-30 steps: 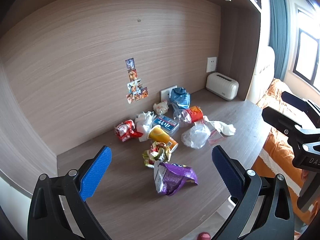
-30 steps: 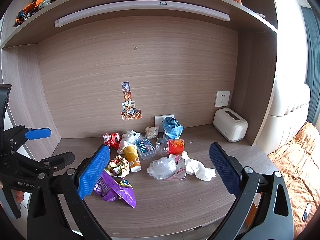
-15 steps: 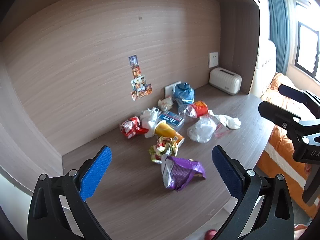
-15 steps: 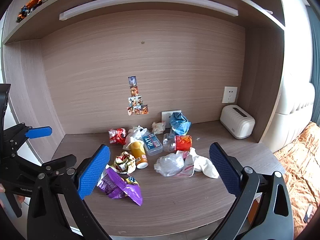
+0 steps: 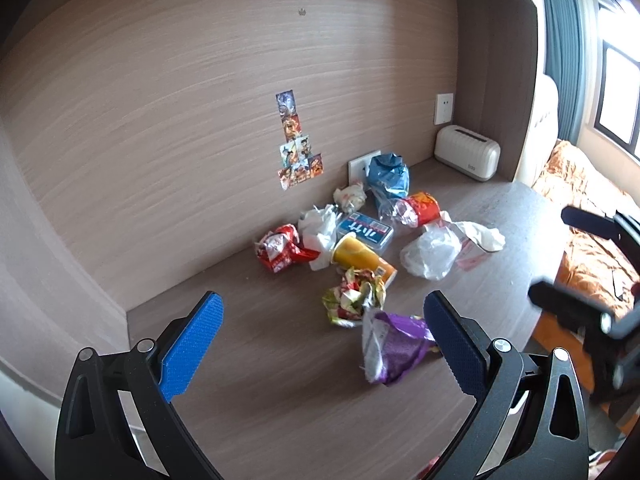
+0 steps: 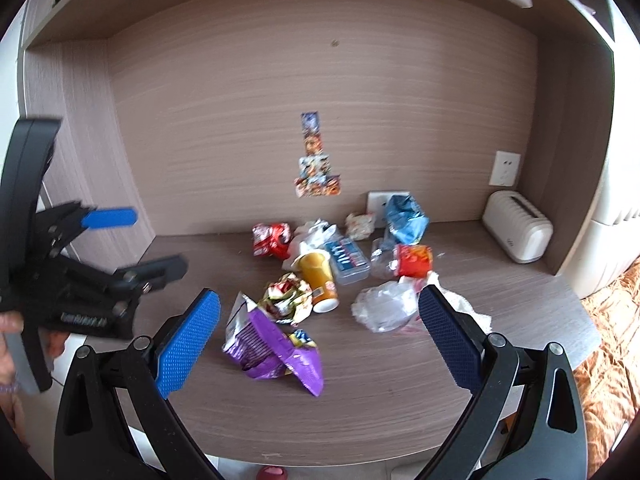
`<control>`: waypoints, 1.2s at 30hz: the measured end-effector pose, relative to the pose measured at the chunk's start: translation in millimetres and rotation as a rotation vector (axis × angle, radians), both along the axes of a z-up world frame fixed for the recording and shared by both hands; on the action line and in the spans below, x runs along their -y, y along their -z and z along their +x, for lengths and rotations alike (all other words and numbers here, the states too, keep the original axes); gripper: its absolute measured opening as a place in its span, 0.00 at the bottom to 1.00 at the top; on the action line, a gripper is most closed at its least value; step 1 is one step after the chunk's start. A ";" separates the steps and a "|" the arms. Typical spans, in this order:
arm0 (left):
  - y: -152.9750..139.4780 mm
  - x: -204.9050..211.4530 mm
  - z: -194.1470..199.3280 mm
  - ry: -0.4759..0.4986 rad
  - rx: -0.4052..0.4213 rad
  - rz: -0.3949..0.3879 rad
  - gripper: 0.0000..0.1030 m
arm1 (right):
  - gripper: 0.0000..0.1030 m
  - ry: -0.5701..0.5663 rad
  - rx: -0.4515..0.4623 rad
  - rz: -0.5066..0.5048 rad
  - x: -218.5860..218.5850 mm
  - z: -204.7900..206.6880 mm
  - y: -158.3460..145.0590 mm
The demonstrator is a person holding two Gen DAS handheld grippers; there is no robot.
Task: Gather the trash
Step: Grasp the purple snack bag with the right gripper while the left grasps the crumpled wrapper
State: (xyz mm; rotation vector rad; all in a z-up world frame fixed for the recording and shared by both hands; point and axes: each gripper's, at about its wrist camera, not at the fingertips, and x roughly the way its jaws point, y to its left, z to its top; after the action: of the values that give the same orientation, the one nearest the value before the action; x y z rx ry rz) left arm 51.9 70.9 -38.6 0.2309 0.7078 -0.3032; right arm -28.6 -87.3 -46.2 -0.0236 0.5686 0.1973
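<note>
A pile of trash lies on the wooden desk (image 5: 280,380). Nearest is a purple snack bag (image 5: 394,346) (image 6: 276,344). Behind it lie a crumpled yellow-green wrapper (image 5: 354,294), an orange paper cup (image 5: 360,258) on its side, a red wrapper (image 5: 280,248), a blue-lidded box (image 5: 366,232), a clear plastic bag (image 5: 432,252), a red-labelled bottle (image 5: 412,210) and a blue bag (image 5: 388,174). My left gripper (image 5: 320,340) is open and empty, above the desk's front. My right gripper (image 6: 320,336) is open and empty, with the purple bag between its fingers in view.
A white toaster (image 5: 467,158) stands at the back right corner by a wall socket (image 5: 444,108). Stickers (image 5: 296,140) are on the back wall. An orange bedcover (image 5: 580,200) lies to the right of the desk. Each gripper shows in the other's view.
Both grippers have moved forward and tilted down toward the trash pile, which now looks closer. Both stay open. Nothing on the desk has moved.
</note>
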 end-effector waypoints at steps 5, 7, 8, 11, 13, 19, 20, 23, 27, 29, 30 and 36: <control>9.7 1.9 22.8 0.035 -0.027 -0.021 0.96 | 0.96 -0.031 -0.053 -0.006 -15.6 11.8 22.2; 15.9 5.3 33.8 0.054 -0.029 -0.012 0.96 | 0.96 -0.038 -0.084 -0.008 -21.7 18.6 34.3; 21.0 7.0 41.5 0.064 -0.034 -0.005 0.96 | 0.96 -0.039 -0.095 -0.006 -23.6 20.8 39.2; 36.6 9.4 60.8 0.093 -0.051 -0.010 0.96 | 0.96 -0.036 -0.133 0.012 -29.7 29.7 56.6; 48.0 10.6 71.8 0.123 -0.071 -0.031 0.96 | 0.96 -0.031 -0.152 0.021 -33.0 36.3 67.9; 94.7 21.1 106.4 0.239 -0.171 -0.054 0.96 | 0.96 -0.032 -0.168 -0.070 -51.7 51.8 106.9; 101.8 23.0 111.9 0.267 -0.191 -0.064 0.96 | 0.96 -0.033 -0.170 -0.085 -54.7 53.8 112.4; 122.8 29.5 126.1 0.329 -0.259 -0.079 0.96 | 0.96 -0.030 -0.190 -0.107 -61.1 60.3 129.1; 146.1 38.4 134.6 0.369 -0.290 -0.036 0.96 | 0.96 -0.016 -0.213 -0.082 -62.5 65.8 142.1; 153.5 36.8 142.1 0.386 -0.341 -0.099 0.95 | 0.96 -0.008 -0.209 -0.078 -64.1 67.6 145.2; 156.4 35.9 145.1 0.387 -0.356 -0.118 0.95 | 0.96 -0.012 -0.206 -0.078 -65.6 68.7 146.2; 175.1 43.5 152.5 0.405 -0.396 -0.096 0.58 | 0.76 -0.072 -0.201 -0.090 -81.4 72.7 152.1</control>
State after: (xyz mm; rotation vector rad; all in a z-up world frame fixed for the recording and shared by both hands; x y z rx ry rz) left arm 204.5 27.5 -213.7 0.2244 1.0342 -0.7827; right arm 44.1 -5.9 -198.4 -0.1124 0.7778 0.2457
